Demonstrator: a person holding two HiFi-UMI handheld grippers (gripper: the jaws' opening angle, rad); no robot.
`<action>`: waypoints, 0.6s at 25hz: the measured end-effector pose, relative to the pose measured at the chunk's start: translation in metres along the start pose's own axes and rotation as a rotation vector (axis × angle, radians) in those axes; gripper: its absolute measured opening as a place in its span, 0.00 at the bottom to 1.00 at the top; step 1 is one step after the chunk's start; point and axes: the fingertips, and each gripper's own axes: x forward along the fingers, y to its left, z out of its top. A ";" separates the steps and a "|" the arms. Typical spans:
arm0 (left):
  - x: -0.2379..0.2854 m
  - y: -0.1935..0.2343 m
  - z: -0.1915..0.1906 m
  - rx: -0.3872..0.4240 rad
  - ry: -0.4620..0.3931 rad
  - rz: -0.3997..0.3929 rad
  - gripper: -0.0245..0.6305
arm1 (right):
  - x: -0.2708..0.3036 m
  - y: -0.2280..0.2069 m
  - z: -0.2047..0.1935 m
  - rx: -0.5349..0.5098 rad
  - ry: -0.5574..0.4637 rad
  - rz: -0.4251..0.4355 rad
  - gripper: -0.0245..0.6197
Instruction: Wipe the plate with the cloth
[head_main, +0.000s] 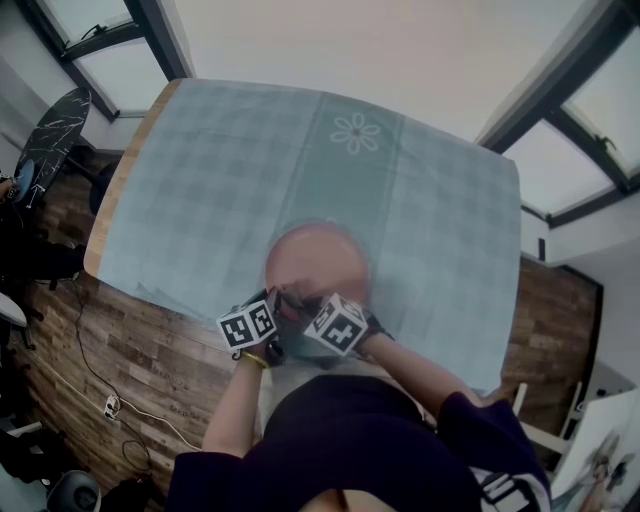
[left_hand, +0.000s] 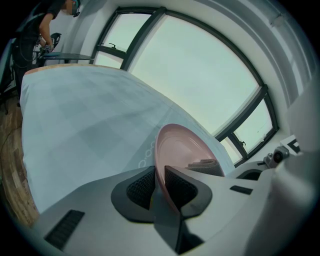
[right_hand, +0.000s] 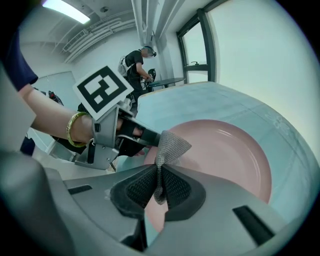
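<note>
A pink plate (head_main: 318, 262) is held tilted just above the table's near edge. My left gripper (left_hand: 159, 186) is shut on the plate's rim (left_hand: 161, 165); in the right gripper view it shows as the left gripper (right_hand: 131, 136) at the plate's left edge. My right gripper (right_hand: 159, 186) is shut on a grey knitted cloth (right_hand: 169, 148), whose free end lies against the plate (right_hand: 225, 155) near that left rim. In the head view both grippers (head_main: 290, 318) sit close together at the plate's near side. A bit of cloth (left_hand: 205, 164) shows inside the plate.
The table carries a pale blue checked tablecloth (head_main: 220, 190) with a flower motif (head_main: 356, 132). Wooden floor (head_main: 110, 350) lies to the left, with a cable. A person (right_hand: 136, 64) stands at another table in the background. Windows run along the far side.
</note>
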 end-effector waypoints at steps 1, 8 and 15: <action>0.000 0.000 0.000 0.000 -0.001 0.001 0.15 | -0.004 -0.004 0.002 0.012 -0.015 -0.009 0.09; 0.000 0.000 0.000 -0.004 -0.004 0.007 0.15 | -0.028 -0.049 0.014 0.045 -0.086 -0.106 0.09; 0.001 0.000 0.000 -0.009 -0.006 0.015 0.14 | -0.036 -0.090 0.017 0.029 -0.078 -0.198 0.09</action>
